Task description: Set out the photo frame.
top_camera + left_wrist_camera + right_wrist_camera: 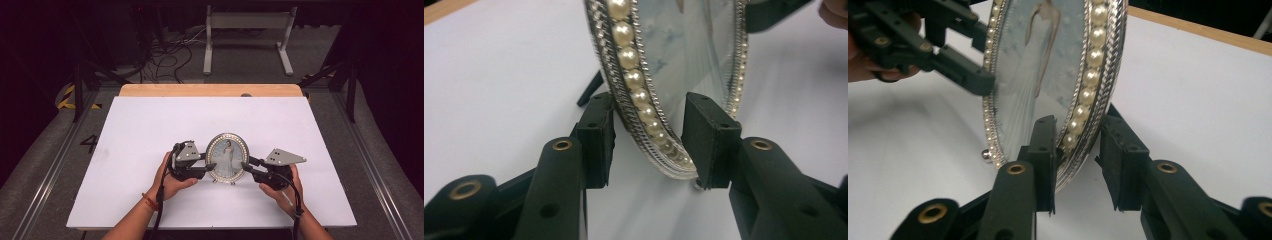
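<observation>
An oval picture frame (227, 156) with a pearl and silver rim stands upright on the white board (150, 125), holding a photo of a figure in a long white dress. My left gripper (210, 167) reaches its lower left rim. In the left gripper view the rim (639, 95) runs slantwise between the pads (596, 135) and meets both. My right gripper (246, 167) is at the lower right rim. One of its pads (1045, 150) lies against the glass side, the other sits just behind the rim (1093, 80) with a slim gap. The frame's black prop leg (591, 90) shows behind it.
The white board lies on a wooden table whose far edge (210, 90) shows bare. Beyond it are a grey floor, cables and a white stand (247, 40). Metal rails (370, 165) run along both sides. A person's hands and forearms come in from the near edge.
</observation>
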A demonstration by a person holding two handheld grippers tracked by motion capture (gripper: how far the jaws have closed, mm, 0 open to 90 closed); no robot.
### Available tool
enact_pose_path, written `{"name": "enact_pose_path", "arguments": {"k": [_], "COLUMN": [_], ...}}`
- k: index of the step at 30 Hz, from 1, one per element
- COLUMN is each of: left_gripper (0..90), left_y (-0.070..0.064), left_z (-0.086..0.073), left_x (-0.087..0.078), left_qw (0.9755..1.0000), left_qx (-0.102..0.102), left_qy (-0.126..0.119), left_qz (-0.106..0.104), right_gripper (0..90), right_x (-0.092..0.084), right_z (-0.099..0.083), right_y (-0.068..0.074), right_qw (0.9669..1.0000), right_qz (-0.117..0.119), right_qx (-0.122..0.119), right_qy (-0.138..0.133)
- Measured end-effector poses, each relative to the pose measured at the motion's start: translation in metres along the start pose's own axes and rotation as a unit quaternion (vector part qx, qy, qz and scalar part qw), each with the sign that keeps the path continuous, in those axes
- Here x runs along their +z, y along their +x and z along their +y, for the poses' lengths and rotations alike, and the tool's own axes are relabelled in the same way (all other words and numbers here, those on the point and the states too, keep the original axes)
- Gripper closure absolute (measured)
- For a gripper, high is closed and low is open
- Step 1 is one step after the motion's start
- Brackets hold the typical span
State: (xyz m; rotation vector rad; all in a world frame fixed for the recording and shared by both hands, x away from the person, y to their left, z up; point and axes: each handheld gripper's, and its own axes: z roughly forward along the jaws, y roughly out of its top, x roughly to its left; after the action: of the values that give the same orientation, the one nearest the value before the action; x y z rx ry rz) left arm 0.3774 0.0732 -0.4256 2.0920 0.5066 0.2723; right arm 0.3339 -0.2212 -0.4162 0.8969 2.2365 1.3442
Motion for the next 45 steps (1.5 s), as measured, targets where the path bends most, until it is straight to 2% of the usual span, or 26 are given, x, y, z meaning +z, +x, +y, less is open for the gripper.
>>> {"name": "enact_pose_path", "arguments": {"k": [2,4,9,12,27,38,45], "left_gripper": [57.5,59.3,64.2,64.9,65.5,64.9,65.0], "left_y": [0.0011,0.0021,-0.0022,-0.0014,-0.0056,-0.0072,-0.0073], "left_z": [-0.0004,-0.0013,-0.0008,-0.0015,-0.0053,-0.0049,-0.0056], "left_x": [-0.0006,-0.0009,0.0010,0.0001,-0.0057,-0.0057,-0.0065], "left_qw": [1.0000,0.9999,1.0000,1.0000,1.0000,1.0000,1.0000], "left_qx": [-0.002,-0.006,0.005,0.000,-0.007,0.000,0.000], "left_qy": [-0.004,-0.009,0.001,-0.001,-0.001,-0.002,-0.001], "left_qz": [0.000,-0.001,0.003,-0.002,-0.003,0.006,0.004], "right_gripper": [69.2,73.2,75.2,75.4,74.8,74.6,74.4], "right_x": [-0.0006,-0.0036,-0.0028,-0.0022,0.0045,0.0049,0.0053], "right_z": [-0.0007,-0.0009,-0.0030,-0.0033,-0.0007,-0.0003,0.0004], "right_y": [0.0006,0.0009,-0.0001,-0.0007,-0.0046,-0.0042,-0.0034], "right_qw": [1.0000,1.0000,0.9999,0.9998,0.9997,0.9998,0.9999], "right_qz": [0.000,0.001,0.002,0.005,0.011,0.008,0.006], "right_qx": [0.000,0.001,0.008,0.014,0.017,0.013,0.009], "right_qy": [0.000,-0.003,-0.006,-0.009,-0.012,-0.011,-0.010]}}
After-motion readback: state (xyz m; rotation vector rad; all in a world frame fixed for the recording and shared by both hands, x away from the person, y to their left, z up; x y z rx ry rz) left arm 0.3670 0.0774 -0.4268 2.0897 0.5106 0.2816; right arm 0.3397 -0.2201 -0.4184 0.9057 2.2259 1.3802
